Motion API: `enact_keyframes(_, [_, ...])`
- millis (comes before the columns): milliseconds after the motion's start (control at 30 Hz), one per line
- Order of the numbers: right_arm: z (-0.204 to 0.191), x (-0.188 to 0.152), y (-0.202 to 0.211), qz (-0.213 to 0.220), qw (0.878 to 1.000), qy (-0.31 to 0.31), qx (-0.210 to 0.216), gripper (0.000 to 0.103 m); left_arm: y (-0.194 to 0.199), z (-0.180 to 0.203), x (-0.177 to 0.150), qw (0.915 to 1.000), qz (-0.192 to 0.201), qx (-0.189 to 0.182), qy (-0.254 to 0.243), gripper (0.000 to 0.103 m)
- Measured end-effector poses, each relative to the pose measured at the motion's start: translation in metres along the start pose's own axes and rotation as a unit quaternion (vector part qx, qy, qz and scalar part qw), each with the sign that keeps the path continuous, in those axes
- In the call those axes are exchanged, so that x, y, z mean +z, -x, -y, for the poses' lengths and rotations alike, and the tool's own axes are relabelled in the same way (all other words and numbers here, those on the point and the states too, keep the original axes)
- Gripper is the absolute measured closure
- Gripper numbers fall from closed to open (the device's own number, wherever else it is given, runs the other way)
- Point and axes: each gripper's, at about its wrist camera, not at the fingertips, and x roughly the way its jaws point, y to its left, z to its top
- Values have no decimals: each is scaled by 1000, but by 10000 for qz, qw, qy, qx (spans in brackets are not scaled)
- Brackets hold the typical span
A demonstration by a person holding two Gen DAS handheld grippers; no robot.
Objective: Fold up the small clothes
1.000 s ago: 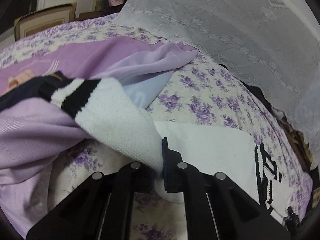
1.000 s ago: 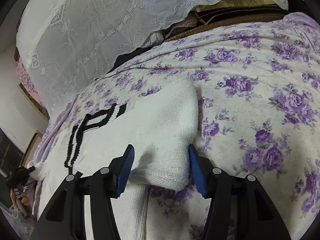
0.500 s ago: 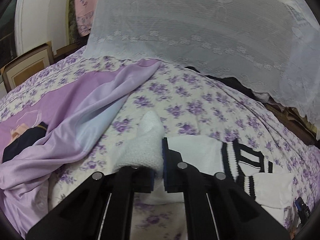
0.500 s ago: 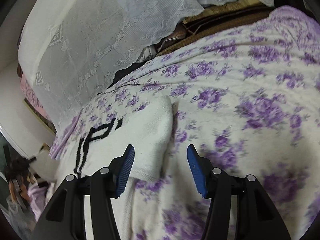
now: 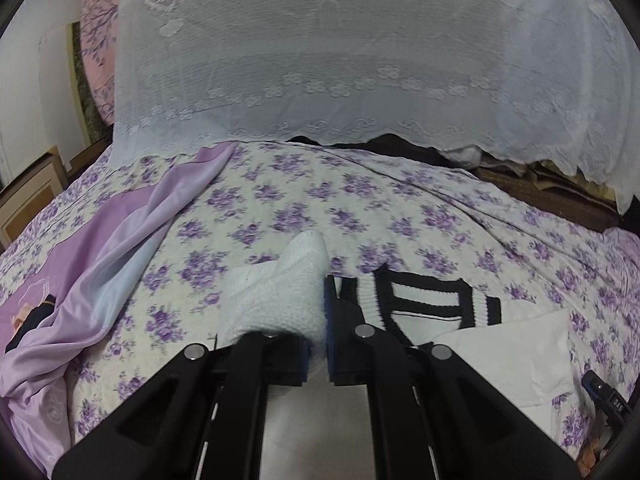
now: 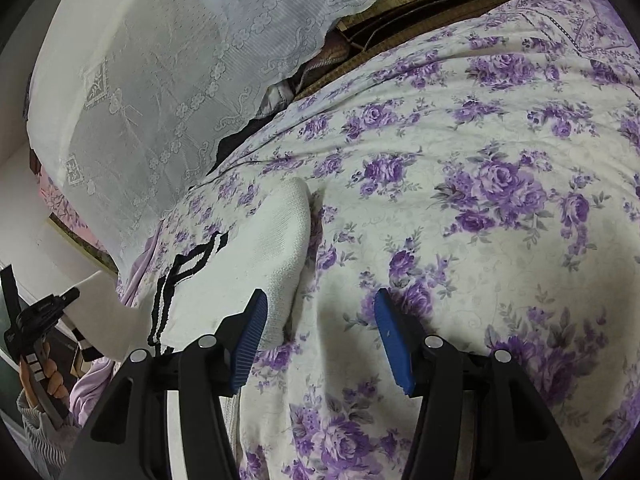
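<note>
On the floral bedspread (image 6: 480, 184) lies the white knit sweater (image 6: 256, 248) with black-striped trim, one sleeve bunched up and pinched in the left gripper (image 5: 316, 320). The right gripper (image 6: 320, 336) hangs spread just beside the sweater's folded edge, gripping nothing. Since a second ago the left gripper has carried the sleeve across toward the striped collar. A lilac garment (image 5: 100, 264) sprawls left; a lace curtain (image 5: 360, 60) hangs behind.

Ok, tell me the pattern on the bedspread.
Cream with purple flowers; the bedspread shows best in the right wrist view.
</note>
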Motion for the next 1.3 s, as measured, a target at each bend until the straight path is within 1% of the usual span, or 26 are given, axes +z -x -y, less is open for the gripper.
enact_keyframes(367, [0,2,-3,-32,10000,2,72,46,-24,89,-31,9970,-89,-96,-762,98])
enact_keyframes(467, [0,3,-5,-41,10000,-3,86,46,-38,115,-48,9941,-148,27,-1074,96])
enact_keyframes(500, [1,3,-5,-43,9999,-5,91,46,-47,125,-58,9921,-264,70,-1226,94])
enact_keyframes(533, [1,3,-5,-44,9999,-9,98,46,-55,133,-66,9899,-386,95,-1360,90])
enact_keyframes(567, [1,3,-5,-45,9999,-12,102,46,-63,141,-75,9868,-523,115,-1529,78])
enact_keyframes(600, [1,4,-6,-46,9999,-16,112,46,-70,149,-85,9833,-618,173,-1701,61])
enact_keyframes(633, [2,4,-6,-47,9999,-20,122,46,-74,157,-96,9791,-637,284,-1910,53])
enact_keyframes(667, [2,4,-6,-48,9999,-28,133,46,-72,164,-106,9745,-501,476,-2136,44])
enact_keyframes(700, [2,4,-5,-47,9999,-38,144,46,-68,171,-113,9673,-287,729,-2413,37])
enact_keyframes(733, [3,3,-5,-47,9999,-49,157,46,-64,175,-117,9612,-165,854,-2618,30])
enact_keyframes(767, [3,3,-5,-47,9998,-56,162,46,-58,178,-120,9567,-50,922,-2761,16])
enact_keyframes(800, [3,3,-5,-48,9998,-57,167,46,-49,179,-121,9542,77,875,-2860,5])
enact_keyframes(900, [1,2,-5,-37,9999,-17,157,46,-20,177,-123,9492,359,504,-3086,4])
enact_keyframes(933, [0,2,-4,-32,9999,33,152,46,-10,173,-122,9487,432,407,-3106,4])
enact_keyframes(1000, [-4,1,-4,-20,9998,137,146,46,4,166,-117,9521,490,167,-3015,4])
enact_keyframes(1033, [-8,0,-3,-13,9996,248,151,46,14,154,-112,9560,488,-10,-2893,4])
enact_keyframes(1100, [-18,-2,0,16,9986,496,171,51,27,130,-104,9615,570,-88,-2686,4])
enact_keyframes(1200, [-54,-13,6,49,9906,1357,188,52,31,89,-94,9705,621,174,-2322,4])
enact_keyframes(1233, [-77,-22,7,49,9830,1823,209,52,26,66,-87,9771,550,267,-2039,4])
enact_keyframes(1300, [-120,-42,4,-51,9652,2592,357,52,6,19,-72,9904,268,477,-1266,4])
